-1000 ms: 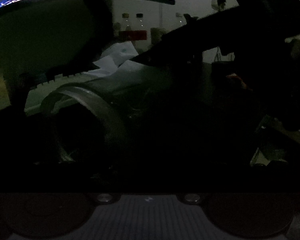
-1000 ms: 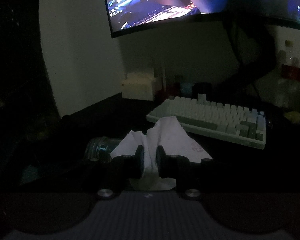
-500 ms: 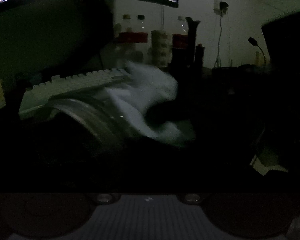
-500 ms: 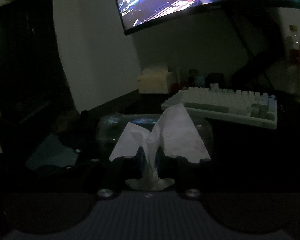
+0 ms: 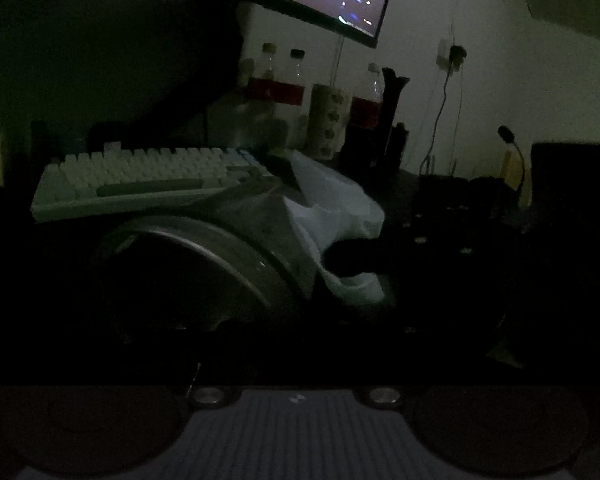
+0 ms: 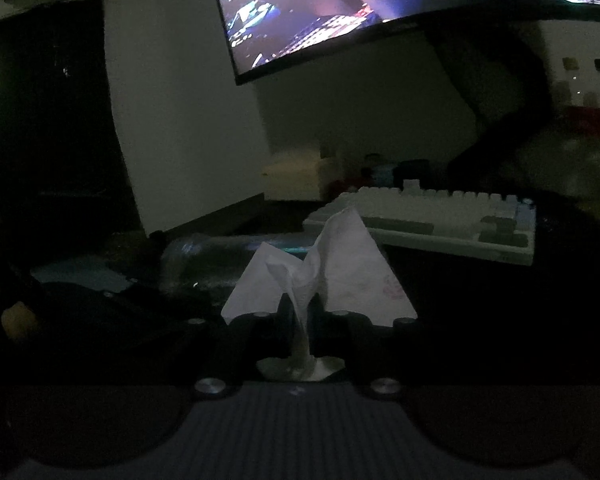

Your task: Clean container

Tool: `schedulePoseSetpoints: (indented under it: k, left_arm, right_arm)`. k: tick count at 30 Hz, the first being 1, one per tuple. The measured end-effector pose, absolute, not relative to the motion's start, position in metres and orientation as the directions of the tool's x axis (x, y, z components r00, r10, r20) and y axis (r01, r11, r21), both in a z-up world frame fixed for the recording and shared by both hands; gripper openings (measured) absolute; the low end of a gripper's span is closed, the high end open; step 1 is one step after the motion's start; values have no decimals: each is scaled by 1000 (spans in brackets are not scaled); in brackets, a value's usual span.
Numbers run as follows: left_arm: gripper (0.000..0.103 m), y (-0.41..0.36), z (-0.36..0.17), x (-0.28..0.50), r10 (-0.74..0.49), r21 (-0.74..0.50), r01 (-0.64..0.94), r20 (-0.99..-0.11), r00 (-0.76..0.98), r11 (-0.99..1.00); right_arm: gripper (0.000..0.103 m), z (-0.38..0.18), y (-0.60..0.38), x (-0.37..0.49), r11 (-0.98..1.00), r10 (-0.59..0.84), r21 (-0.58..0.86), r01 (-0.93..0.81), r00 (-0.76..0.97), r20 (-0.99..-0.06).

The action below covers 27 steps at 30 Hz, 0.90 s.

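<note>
L wrist view: clear container (image 5: 236, 248) lying on its side on dark desk, open rim facing cam, just ahead of left gripper (image 5: 296, 364). Jaws clenched; fingers lost in dark, so can't tell if gripping anything. White tissue (image 5: 332, 208) against container's side. Keyboard (image 5: 140, 176) behind.

R wrist view: right gripper (image 6: 302, 308) clamped tight on tissue (image 6: 320, 268), paper fanning up above pads. Container (image 6: 204, 256) just beyond, left of tissue. Keyboard (image 6: 440, 216) further back, monitor (image 6: 380, 0) overhead.

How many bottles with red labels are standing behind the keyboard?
3, as far as the dim light shows. Two bottles stand side by side under the screen's corner, and a third bottle stands further right, past a patterned cup. More may be hidden in the dark.
</note>
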<state>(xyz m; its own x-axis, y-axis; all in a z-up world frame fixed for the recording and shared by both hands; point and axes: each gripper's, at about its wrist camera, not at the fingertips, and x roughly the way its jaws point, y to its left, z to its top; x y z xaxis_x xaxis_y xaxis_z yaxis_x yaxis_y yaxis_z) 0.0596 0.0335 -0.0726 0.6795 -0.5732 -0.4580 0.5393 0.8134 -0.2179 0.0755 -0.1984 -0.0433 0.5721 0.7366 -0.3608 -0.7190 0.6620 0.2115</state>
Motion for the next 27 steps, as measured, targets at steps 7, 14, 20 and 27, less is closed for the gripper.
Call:
schedulePoseSetpoints:
  k: [7,14,20,27]
  left_arm:
    - [10,41,-60,58,-700,-387,584,-363,615,714]
    - [35,30,-67,33,-625,-217,595,-411,664,774]
    - [53,18,-75,26,-557,-68,593,-443,703,802]
    - [60,31,-83,43,-542,-141,545,-460,703,826]
  right_arm:
    - [9,-39,-210,73,667,736,228,-709,580,-349]
    - [9,-37,-196,72,645,747,218,-733,544,-382]
    - [9,-21,-176,74,625,750,180,-760,521,-407]
    - [9,-6,-157,96,566,752,201,-800,401,-523]
